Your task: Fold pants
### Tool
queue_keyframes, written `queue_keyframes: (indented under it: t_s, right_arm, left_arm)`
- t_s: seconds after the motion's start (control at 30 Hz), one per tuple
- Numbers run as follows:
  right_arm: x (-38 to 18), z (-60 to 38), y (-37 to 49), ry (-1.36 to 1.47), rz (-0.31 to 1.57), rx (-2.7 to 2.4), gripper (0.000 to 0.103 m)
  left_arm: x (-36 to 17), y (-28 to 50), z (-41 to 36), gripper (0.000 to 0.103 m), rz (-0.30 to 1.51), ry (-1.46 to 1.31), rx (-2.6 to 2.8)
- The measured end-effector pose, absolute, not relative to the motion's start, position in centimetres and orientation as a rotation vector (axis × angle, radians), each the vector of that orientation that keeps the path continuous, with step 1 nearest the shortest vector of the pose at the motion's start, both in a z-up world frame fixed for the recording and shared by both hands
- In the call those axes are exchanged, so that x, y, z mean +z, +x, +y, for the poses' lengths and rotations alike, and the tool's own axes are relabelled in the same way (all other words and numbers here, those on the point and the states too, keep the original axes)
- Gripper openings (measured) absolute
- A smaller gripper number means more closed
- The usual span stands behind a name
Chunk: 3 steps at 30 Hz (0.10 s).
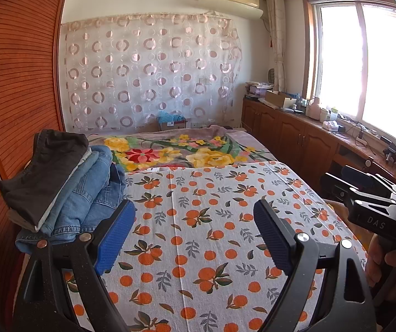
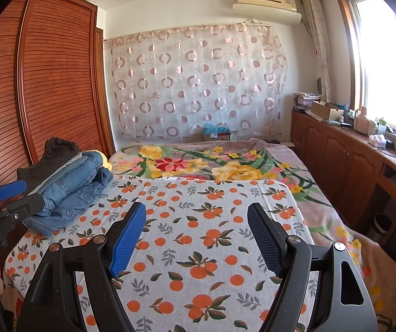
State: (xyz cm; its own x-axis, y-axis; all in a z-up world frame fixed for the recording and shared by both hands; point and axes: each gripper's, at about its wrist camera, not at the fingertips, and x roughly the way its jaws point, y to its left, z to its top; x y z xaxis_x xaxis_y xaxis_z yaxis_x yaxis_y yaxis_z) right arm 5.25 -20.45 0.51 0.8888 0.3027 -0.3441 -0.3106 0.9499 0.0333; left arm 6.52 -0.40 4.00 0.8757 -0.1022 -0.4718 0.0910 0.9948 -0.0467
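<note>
A pile of folded pants (image 1: pixel 68 185), blue denim with a dark pair on top, sits at the left edge of the bed on the orange-print sheet (image 1: pixel 203 238). It also shows in the right wrist view (image 2: pixel 68 185). My left gripper (image 1: pixel 195 221) is open and empty above the sheet, its left finger just right of the pile. My right gripper (image 2: pixel 196 224) is open and empty over the middle of the sheet. The left gripper (image 2: pixel 7 196) shows at the left edge of the right wrist view, next to the pile.
A wooden slatted wardrobe (image 1: pixel 18 69) stands close on the left. A floral blanket (image 1: pixel 181 152) covers the far half of the bed. Wooden cabinets (image 2: pixel 350 160) with clutter run under the window on the right. A circle-pattern curtain (image 2: pixel 198 83) hangs behind.
</note>
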Motion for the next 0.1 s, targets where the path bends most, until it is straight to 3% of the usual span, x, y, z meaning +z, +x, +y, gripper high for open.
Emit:
queue_keyframes:
  t_s: [0.1]
  right_arm:
    - [0.50,-20.42,5.22,-0.023,0.353,0.318,0.078]
  left_arm:
    - [4.02,6.44,-0.39,0.088,0.494,-0.023,-0.101]
